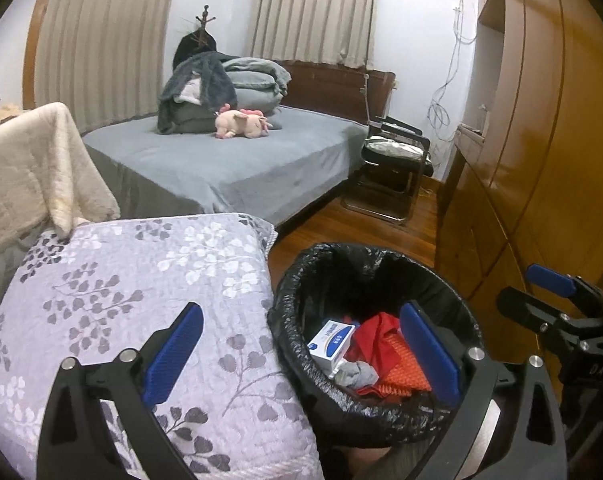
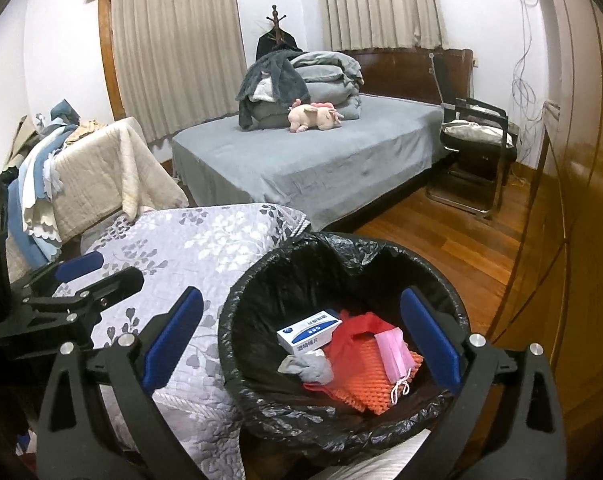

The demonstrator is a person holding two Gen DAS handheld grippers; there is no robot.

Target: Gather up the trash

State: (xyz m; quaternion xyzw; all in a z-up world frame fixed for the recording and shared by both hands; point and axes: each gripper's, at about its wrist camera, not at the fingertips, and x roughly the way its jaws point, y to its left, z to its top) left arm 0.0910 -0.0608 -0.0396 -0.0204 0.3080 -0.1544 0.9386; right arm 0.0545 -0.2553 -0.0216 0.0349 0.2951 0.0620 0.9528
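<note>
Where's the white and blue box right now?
The box lies inside the black-lined trash bin, at the left of the pile, touching the red cloth with a grey rag just in front; the left wrist view shows it there too.

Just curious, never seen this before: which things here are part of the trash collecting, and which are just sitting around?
Part of the job:
trash bin
white box
red cloth
pink mask

Just lying about:
plush pig
floral quilt
chair

Crinkly glossy plastic bin liner (image 2: pixel 261 396), quilted matt cloth cover (image 2: pixel 205 248), polished wooden floor (image 2: pixel 473 240).
</note>
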